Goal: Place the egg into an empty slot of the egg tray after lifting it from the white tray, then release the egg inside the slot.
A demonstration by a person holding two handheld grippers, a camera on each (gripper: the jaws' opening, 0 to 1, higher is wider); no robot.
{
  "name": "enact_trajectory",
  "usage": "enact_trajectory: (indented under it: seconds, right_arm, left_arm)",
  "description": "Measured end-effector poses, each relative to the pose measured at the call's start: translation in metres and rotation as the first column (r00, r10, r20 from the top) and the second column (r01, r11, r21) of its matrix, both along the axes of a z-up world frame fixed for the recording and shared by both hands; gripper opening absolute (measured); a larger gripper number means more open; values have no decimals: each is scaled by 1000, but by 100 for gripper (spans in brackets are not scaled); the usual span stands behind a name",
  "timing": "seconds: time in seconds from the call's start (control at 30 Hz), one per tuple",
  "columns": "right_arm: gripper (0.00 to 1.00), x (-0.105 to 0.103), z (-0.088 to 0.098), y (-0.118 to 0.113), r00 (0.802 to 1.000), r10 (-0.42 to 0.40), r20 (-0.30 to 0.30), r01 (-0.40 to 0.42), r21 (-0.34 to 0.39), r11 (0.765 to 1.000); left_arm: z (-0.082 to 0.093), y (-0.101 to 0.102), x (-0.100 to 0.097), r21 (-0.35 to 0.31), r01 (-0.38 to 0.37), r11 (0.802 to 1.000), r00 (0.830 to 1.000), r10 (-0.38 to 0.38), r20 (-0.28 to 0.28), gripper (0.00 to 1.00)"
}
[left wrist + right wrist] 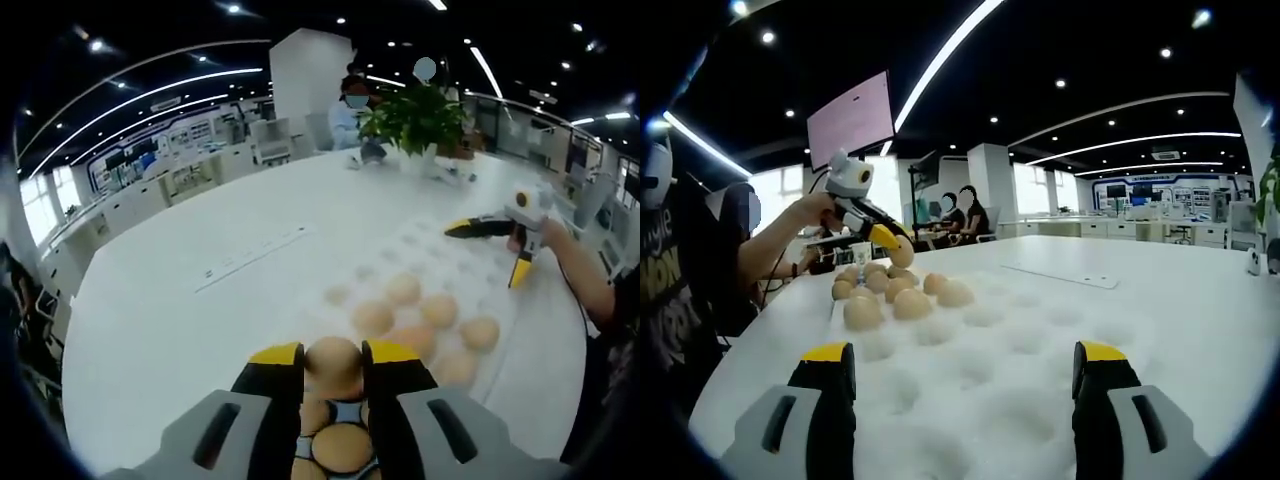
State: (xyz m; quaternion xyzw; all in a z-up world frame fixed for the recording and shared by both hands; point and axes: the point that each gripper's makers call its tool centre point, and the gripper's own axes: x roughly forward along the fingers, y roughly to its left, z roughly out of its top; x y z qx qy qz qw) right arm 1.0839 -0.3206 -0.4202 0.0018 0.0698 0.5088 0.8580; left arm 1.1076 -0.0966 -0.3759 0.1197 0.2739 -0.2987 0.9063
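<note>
egg (333, 361) in left gripper (333, 358), egg tray (1040, 330) part-filled

The egg tray (1040, 350) is plain white, like the table (200, 250) under it. On it sit tan-brown eggs (895, 295). The left gripper (333, 365) above the tray has yellow-tipped black jaws and a grey body, clasping a tan egg (333, 360). The right gripper (965, 375) is coloured alike. Beyond the tray, a plant (415, 118) is green.

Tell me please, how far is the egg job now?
Done: several eggs already sit in the egg tray. In hand: the left gripper is shut on an egg, lifted. The right gripper is open. Left: set it into an empty slot and release.
</note>
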Motion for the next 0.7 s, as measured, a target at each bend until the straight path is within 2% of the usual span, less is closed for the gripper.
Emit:
enact_trajectory:
  seconds: [0.2, 0.47, 0.63, 0.7]
  right_arm:
    - [93, 1, 0, 0, 1000, 0, 0, 0, 2, 1000]
    - [93, 1, 0, 1, 1000, -1, 1, 1, 4, 1000]
    - [93, 2, 0, 1, 1000, -1, 1, 1, 7, 1000]
    - [93, 2, 0, 1, 1000, -2, 2, 2, 8, 1000]
  left_arm:
    - [-4, 13, -3, 1, -21, 1000, 1000, 21, -7, 22]
    - [1, 24, -6, -19, -41, 999, 999, 41, 2, 21]
    - [0, 15, -11, -31, -27, 999, 1000, 27, -1, 20]
    - [-3, 7, -13, -32, -2, 999, 1000, 2, -8, 16]
